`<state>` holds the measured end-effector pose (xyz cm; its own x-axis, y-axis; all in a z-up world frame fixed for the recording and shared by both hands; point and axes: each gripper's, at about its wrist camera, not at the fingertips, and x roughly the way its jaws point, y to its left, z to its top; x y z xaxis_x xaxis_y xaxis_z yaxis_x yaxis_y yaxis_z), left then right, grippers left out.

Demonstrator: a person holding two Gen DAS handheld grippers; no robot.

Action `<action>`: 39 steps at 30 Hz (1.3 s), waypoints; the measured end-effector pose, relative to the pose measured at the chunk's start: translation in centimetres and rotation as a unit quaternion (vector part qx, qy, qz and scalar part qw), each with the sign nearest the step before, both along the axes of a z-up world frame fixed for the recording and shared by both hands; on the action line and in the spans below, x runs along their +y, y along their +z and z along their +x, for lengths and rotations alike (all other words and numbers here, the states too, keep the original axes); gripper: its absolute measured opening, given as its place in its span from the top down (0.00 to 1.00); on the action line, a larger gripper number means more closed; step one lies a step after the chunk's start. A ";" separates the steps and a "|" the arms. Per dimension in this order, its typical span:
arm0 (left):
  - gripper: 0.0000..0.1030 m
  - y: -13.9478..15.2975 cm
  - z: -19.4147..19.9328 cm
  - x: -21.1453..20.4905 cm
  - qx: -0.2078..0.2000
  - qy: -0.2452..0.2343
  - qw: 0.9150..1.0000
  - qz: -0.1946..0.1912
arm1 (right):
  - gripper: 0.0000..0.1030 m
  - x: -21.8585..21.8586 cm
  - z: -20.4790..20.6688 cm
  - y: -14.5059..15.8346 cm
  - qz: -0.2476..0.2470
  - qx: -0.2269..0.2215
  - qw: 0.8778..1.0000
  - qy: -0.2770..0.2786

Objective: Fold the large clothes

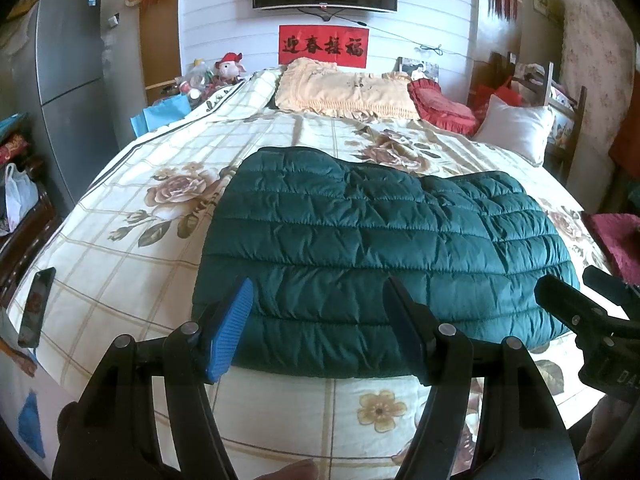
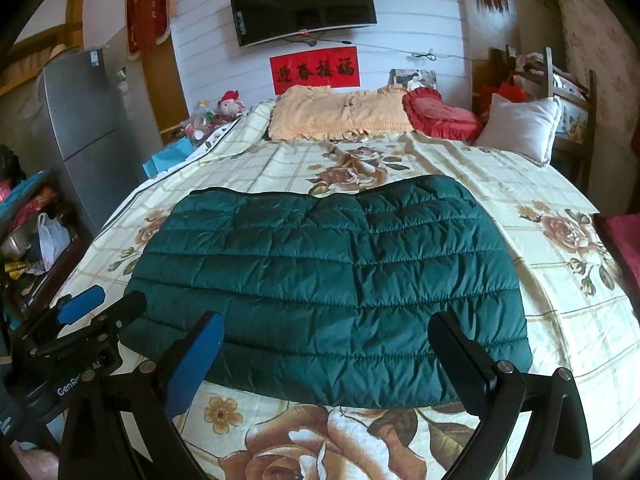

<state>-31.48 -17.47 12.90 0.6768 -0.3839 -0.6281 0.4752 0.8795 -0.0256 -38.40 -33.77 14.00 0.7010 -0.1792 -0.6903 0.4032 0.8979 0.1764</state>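
Note:
A dark green quilted jacket (image 1: 376,248) lies flat in a folded rectangle on the flowered bedspread (image 1: 132,280); the right wrist view shows the jacket (image 2: 332,276) too. My left gripper (image 1: 319,292) hovers open over the jacket's near left part, with nothing between its blue pads (image 1: 230,332). My right gripper (image 2: 326,324) stands open over the jacket's near hem, its fingers apart from the fabric. Each gripper appears in the other's view: the right gripper (image 1: 576,284) at the jacket's right corner, the left gripper (image 2: 110,302) at its left corner.
A dark phone (image 1: 36,308) lies on the bed near its left edge. Against the headboard rest a cream pillow (image 1: 344,90), a red cushion (image 1: 440,106) and a white pillow (image 1: 516,128). A grey fridge (image 1: 72,80) stands on the left and cluttered shelves (image 2: 36,248) beside it.

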 end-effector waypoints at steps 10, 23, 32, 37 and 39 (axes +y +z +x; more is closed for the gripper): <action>0.34 -0.3 0.1 -0.3 0.002 -0.005 1.000 0.002 | 0.01 -0.2 0.1 0.0 0.001 0.001 1.000 -0.001; 0.34 -0.8 0.4 -1.0 0.008 -0.010 1.000 0.007 | 0.01 -0.8 0.7 -0.5 0.007 0.007 1.000 -0.003; 0.34 -1.0 1.0 -1.4 0.014 -0.015 1.000 0.009 | 0.01 -1.0 1.1 -0.8 0.011 0.009 1.000 -0.004; 0.34 -1.0 1.2 -1.4 0.016 -0.016 1.000 0.006 | 0.01 -1.0 1.1 -0.8 0.013 0.009 1.000 -0.004; 0.34 -1.0 1.2 -1.4 0.017 -0.016 1.000 0.006 | 0.01 -1.1 1.1 -0.8 0.012 0.009 1.000 -0.004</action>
<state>-30.27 -18.85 11.94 0.6430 -0.3975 -0.6547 0.5022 0.8642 -0.0314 -37.27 -34.82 13.23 0.6868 -0.1676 -0.7073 0.4129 0.8908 0.1898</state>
